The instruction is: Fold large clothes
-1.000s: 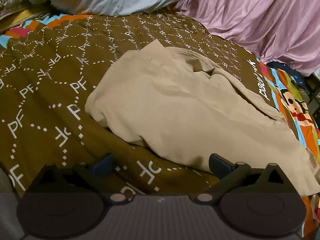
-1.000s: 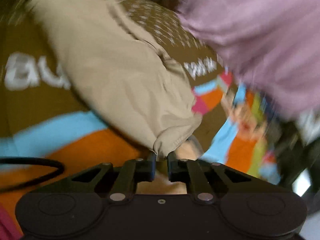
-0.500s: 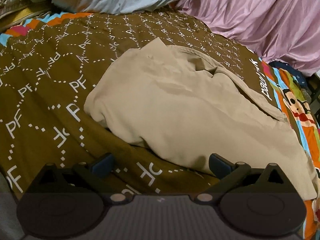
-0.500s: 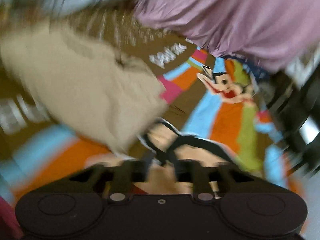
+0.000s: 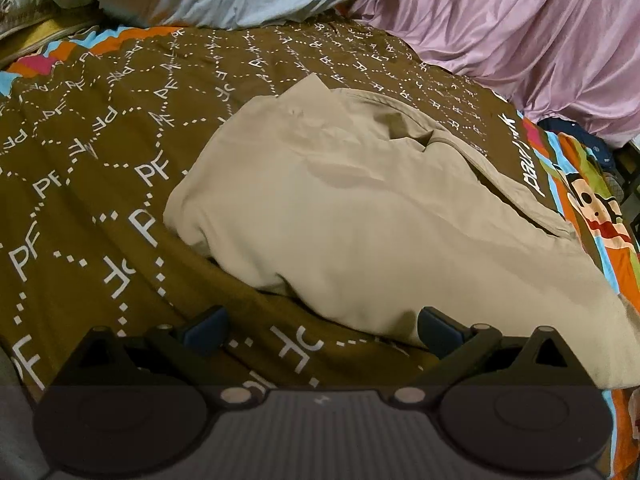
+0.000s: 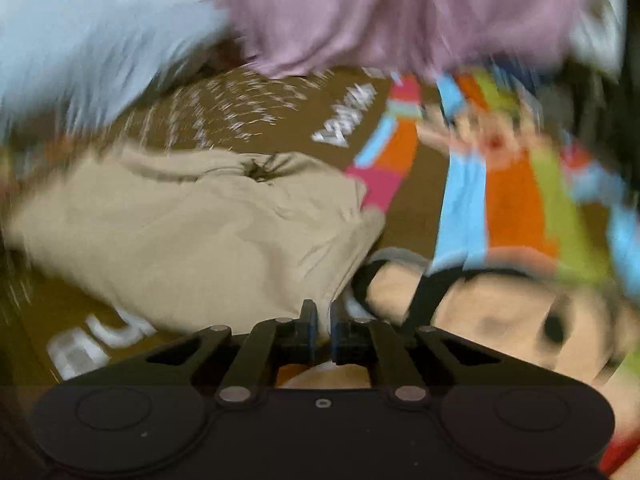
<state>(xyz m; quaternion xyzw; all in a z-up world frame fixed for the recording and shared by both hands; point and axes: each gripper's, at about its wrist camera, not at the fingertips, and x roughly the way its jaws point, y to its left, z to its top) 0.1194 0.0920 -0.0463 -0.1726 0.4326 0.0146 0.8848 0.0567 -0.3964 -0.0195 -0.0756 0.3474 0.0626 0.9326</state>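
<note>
Your left tongs (image 5: 322, 330) are matte black with blue pads (image 5: 208, 326), silver pivot pins and round housings; your right tongs (image 6: 323, 330) look the same.

Beige garment (image 5: 360, 224) lying crumpled on a bed.
Plain tan cloth, loosely folded over itself with soft wrinkles and a rounded neckline near its far edge (collar side toward the pillows). It rests flat on the brown patterned bedspread (image 5: 100, 184), one corner reaching the striped, multicoloured border; blurred in the right wrist view (image 6: 192, 232).
</note>
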